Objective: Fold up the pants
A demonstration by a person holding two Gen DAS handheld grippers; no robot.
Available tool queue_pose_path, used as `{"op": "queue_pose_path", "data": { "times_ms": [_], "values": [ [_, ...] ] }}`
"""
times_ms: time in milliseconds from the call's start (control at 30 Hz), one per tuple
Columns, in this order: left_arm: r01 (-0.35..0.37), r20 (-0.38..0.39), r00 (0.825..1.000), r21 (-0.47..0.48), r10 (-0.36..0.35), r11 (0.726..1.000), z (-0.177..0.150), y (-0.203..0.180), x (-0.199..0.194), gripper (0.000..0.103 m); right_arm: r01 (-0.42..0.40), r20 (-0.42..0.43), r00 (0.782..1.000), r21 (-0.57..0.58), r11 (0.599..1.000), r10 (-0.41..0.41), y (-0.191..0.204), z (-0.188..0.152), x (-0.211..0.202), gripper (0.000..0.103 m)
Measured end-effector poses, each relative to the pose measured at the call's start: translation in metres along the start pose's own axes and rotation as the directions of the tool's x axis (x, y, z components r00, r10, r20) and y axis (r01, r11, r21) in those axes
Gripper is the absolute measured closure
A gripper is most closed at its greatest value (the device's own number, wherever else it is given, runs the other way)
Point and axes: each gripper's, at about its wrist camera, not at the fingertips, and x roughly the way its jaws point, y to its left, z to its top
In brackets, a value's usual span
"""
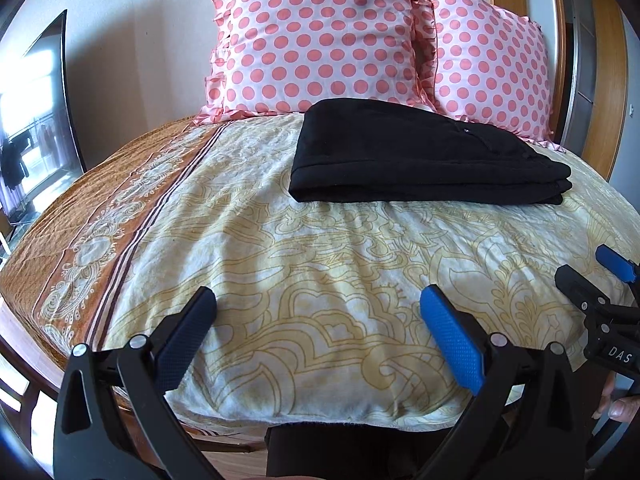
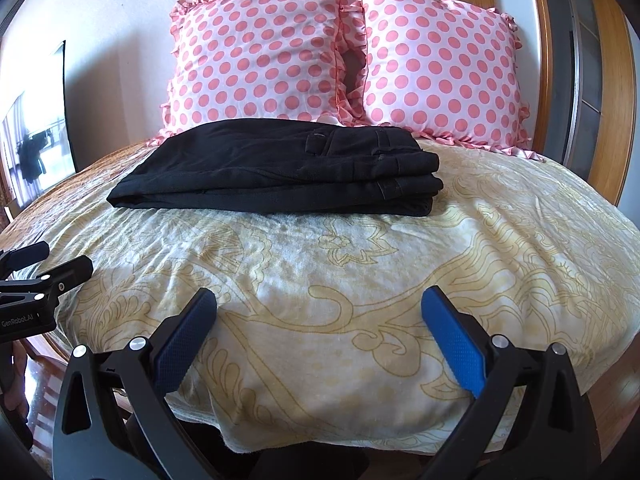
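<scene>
Black pants (image 1: pixel 420 156) lie folded in a flat stack on the bed, just in front of the pillows; they also show in the right wrist view (image 2: pixel 280 172), waistband end to the right. My left gripper (image 1: pixel 318 300) is open and empty, held over the near edge of the bed, well short of the pants. My right gripper (image 2: pixel 320 300) is open and empty too, beside the left one. Each gripper shows at the edge of the other's view: the right gripper (image 1: pixel 600 276), the left gripper (image 2: pixel 48 258).
The bed has a cream and yellow patterned cover (image 1: pixel 320 260) with an orange border (image 1: pixel 100 220) on the left. Two pink polka-dot pillows (image 2: pixel 260 52) (image 2: pixel 440 68) lean on the wall at the head. A wooden frame (image 2: pixel 592 80) stands at the right, a dark screen (image 1: pixel 40 120) at the left.
</scene>
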Motion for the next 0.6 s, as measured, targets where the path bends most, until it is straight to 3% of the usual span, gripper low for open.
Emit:
{"op": "queue_pose_path", "data": {
  "times_ms": [600],
  "values": [
    [0.0, 0.0, 1.0, 0.001, 0.0, 1.0, 0.0002, 0.0004, 0.0002, 0.002, 0.0, 0.006, 1.0, 0.0, 1.0, 0.0, 0.0005, 0.0015, -0.0001, 0.001]
  ]
}}
